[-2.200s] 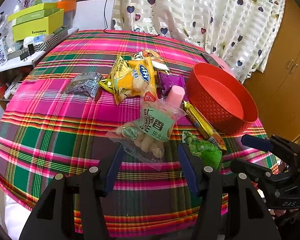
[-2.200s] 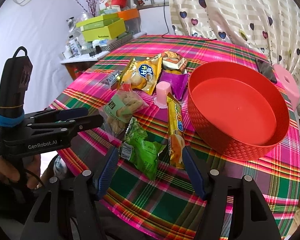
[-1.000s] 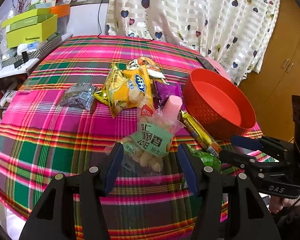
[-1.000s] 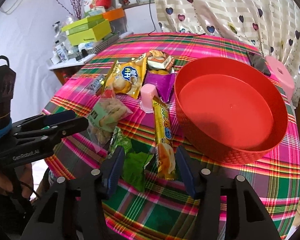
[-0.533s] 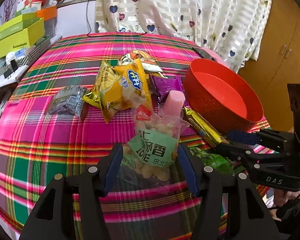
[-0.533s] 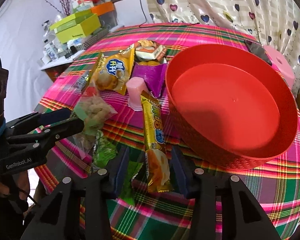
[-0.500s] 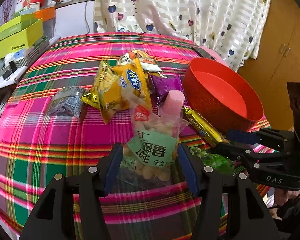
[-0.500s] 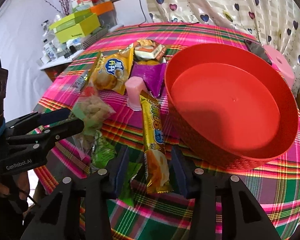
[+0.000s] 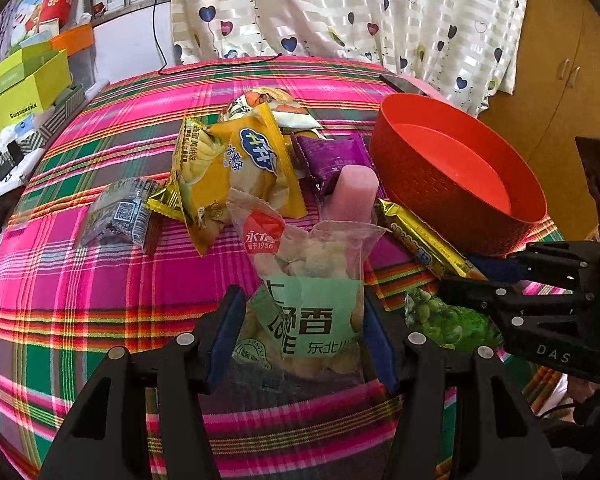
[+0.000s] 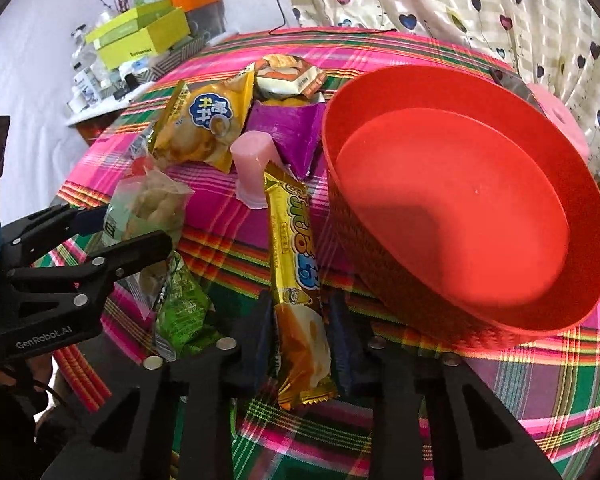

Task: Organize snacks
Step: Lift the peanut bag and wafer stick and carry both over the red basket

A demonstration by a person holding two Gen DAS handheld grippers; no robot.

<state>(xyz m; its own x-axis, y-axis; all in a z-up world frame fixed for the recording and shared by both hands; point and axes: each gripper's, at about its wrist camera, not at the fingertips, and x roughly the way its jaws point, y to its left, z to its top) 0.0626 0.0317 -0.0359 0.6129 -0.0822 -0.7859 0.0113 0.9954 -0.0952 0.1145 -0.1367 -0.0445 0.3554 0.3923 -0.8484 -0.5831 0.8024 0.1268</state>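
Snack packets lie on a plaid tablecloth beside an empty red basket (image 9: 456, 184) (image 10: 460, 216). My left gripper (image 9: 304, 332) straddles a clear bag of nuts with a green label (image 9: 308, 300); its blue pads sit at the bag's sides, jaws open. My right gripper (image 10: 300, 324) straddles the near end of a long gold snack bar (image 10: 296, 264), jaws narrowed beside it, touching or not I cannot tell. A green pea packet (image 10: 180, 312) lies between the two grippers. A pink jelly cup (image 10: 254, 164), a yellow chip bag (image 9: 236, 168) and a purple packet (image 10: 290, 134) lie behind.
A grey packet (image 9: 118, 212) lies at the left of the pile. Green boxes (image 9: 18, 88) stand on a shelf beyond the table's left edge. A heart-print curtain (image 9: 340, 8) hangs behind. A phone (image 9: 400, 84) lies near the far edge.
Both grippers have moved forward and down. The nut bag now sits between my left fingers. My right jaws have narrowed around the gold bar's end.
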